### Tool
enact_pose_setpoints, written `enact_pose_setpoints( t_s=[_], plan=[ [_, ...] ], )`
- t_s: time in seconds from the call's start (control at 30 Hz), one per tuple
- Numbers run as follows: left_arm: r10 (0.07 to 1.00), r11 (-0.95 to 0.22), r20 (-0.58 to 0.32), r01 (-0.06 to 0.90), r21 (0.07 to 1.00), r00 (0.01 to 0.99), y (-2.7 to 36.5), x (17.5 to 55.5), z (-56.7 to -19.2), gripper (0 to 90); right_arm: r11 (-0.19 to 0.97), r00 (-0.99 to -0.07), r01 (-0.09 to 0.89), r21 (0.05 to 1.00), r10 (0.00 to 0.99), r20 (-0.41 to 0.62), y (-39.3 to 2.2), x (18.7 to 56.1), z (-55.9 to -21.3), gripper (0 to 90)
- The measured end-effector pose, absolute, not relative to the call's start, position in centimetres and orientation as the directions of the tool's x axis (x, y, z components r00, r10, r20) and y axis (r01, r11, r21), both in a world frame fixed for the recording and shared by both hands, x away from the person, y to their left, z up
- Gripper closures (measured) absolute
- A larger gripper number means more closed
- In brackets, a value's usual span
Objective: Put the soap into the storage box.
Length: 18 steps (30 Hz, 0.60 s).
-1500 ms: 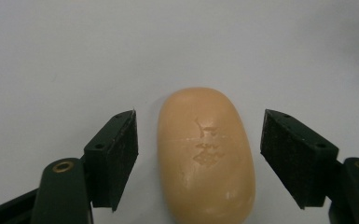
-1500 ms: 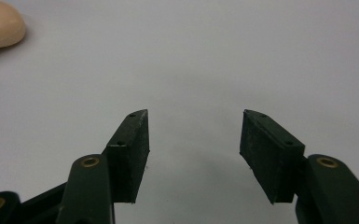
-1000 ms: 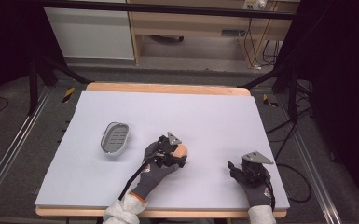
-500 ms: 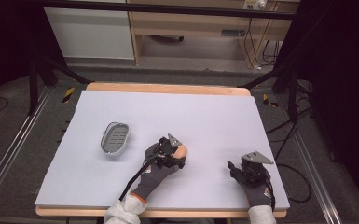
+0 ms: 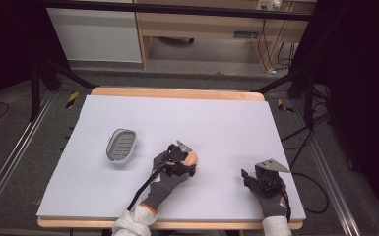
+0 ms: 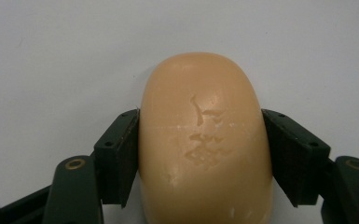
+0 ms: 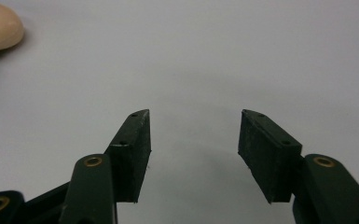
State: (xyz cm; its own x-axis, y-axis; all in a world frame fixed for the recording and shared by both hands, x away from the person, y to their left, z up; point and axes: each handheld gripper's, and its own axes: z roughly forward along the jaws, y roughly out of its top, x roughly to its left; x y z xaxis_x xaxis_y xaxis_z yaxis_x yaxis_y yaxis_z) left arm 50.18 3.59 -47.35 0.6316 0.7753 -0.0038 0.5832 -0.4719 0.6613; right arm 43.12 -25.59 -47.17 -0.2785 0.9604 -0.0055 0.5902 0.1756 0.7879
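The left tongs (image 6: 200, 154) are clenched on a tan soap bar (image 6: 204, 140), its near end cut off by the frame's bottom; its stamped marks are too faint to read. The bar lies on the table (image 5: 226, 123) near the middle of the front edge, a grey slotted dish (image 5: 121, 145) well apart toward the left edge. The right tongs (image 7: 193, 154) stand released over bare table near the front right corner.

You'll find stamped marks pressed into the top of the soap bar (image 6: 205, 140), but they are too worn to read.
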Motion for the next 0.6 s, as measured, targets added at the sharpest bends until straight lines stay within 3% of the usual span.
enact_pose_setpoints(
  t_s=[0.6],
  plan=[
    [0.762, -0.450, -0.015, 0.548, 0.705, 0.647, 5.3, 48.8, -44.5, 31.7, 0.175, -0.272, 0.595, 0.784, 0.962, -0.009, -25.7, 43.1, -47.2, 43.8]
  ],
)
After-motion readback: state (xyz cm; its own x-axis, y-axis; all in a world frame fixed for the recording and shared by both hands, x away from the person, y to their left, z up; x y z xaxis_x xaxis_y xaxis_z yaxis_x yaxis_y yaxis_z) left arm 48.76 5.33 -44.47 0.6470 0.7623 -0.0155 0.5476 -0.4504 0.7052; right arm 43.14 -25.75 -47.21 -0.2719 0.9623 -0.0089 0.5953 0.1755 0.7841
